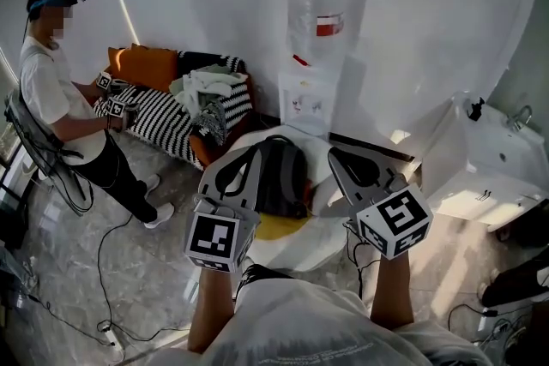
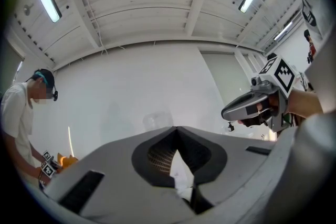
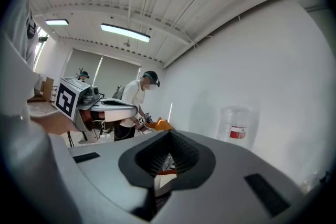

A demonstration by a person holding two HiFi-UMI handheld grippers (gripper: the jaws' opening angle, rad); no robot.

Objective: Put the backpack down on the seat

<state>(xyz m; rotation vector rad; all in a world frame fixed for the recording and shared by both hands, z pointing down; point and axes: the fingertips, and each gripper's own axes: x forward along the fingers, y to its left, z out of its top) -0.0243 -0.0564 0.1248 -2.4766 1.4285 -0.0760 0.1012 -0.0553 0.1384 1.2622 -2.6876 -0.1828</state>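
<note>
Black backpack (image 1: 280, 176) sits on the white seat (image 1: 316, 249); left gripper (image 2: 176, 128) and right gripper (image 3: 169, 132) fingers closed, empty.

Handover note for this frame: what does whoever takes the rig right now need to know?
Left gripper: jaws together, holding nothing, held up in front of the seat.
Right gripper: jaws together, holding nothing, held up beside the left one.
Backpack: lies on the white seat, partly over a yellow cushion; neither gripper touches it.
Done: the backpack appears set down.
Left: probably nothing, beyond checking that it sits steady.
</note>
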